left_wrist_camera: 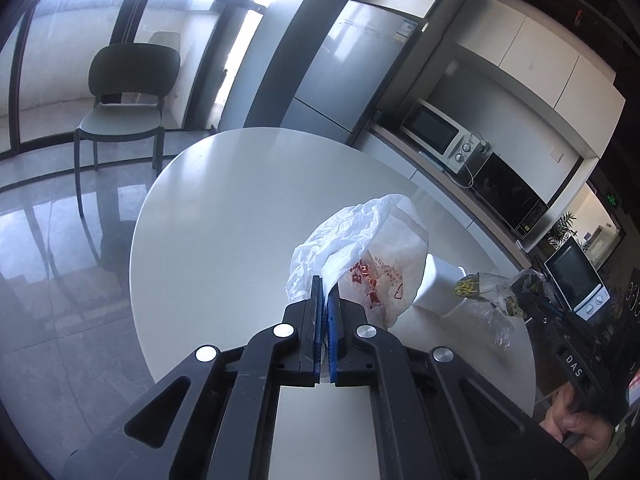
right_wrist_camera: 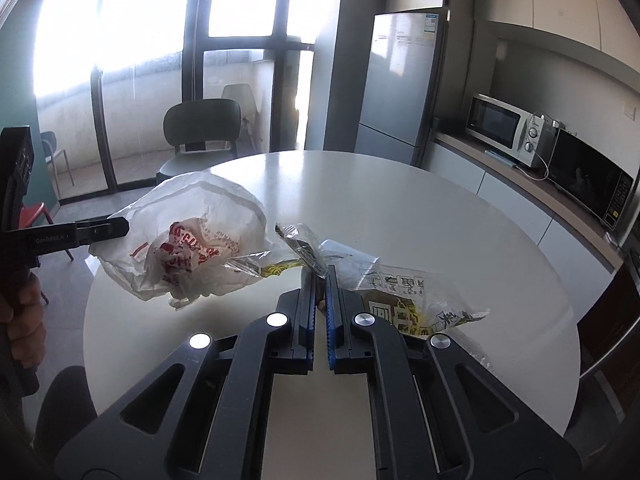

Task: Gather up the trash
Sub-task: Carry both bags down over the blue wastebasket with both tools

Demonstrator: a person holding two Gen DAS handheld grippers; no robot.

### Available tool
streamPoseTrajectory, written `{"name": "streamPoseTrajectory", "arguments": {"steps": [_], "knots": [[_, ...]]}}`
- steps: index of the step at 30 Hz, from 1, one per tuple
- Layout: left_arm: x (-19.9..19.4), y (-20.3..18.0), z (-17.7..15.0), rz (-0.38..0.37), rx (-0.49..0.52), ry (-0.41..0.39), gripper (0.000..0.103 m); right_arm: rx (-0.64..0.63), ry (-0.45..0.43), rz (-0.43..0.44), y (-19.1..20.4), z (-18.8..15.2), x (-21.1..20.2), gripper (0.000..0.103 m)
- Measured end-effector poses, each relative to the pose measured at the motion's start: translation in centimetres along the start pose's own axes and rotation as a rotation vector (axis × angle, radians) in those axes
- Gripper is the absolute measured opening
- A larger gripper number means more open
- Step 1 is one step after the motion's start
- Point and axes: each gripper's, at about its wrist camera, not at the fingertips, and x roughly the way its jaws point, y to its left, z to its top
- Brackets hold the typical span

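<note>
My left gripper (left_wrist_camera: 327, 286) is shut on a white plastic bag (left_wrist_camera: 372, 256) with red print and holds it above the round white table (left_wrist_camera: 224, 216). The bag also shows in the right wrist view (right_wrist_camera: 188, 236), pinched by the left gripper (right_wrist_camera: 120, 227) at its left edge. My right gripper (right_wrist_camera: 320, 276) is shut on a clear crinkly wrapper (right_wrist_camera: 404, 300) with yellow and black print, held just right of the bag. In the left wrist view that wrapper (left_wrist_camera: 480, 292) hangs from the right gripper (left_wrist_camera: 532, 284). A white paper cup (left_wrist_camera: 440, 284) lies on its side on the table behind the bag.
A dark green chair (left_wrist_camera: 124, 100) stands past the table by the glass doors. A silver fridge (right_wrist_camera: 404, 80) is behind the table. A counter on the right carries a white microwave (right_wrist_camera: 504, 128) and a black oven (right_wrist_camera: 592, 184).
</note>
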Motion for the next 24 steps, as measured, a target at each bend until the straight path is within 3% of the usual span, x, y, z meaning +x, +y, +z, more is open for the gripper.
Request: {"name": "streamPoseTrajectory", "arguments": {"steps": [8, 16, 24], "knots": [[-3.5, -0.8, -1.6, 0.013, 0.04, -0.043, 0.001, 0.11, -0.055, 0.089, -1.3, -0.9, -5.3, 0.004], [-6.7, -1.8, -2.8, 0.007, 0.074, -0.076, 0.001, 0.102, -0.091, 0.101, -0.2, -2.3, -10.1, 0.004], [-10.0, -3.0, -3.8, 0.004, 0.129, -0.102, 0.001, 0.148, -0.106, 0.169, 0.2, -3.5, -14.6, 0.004]]}}
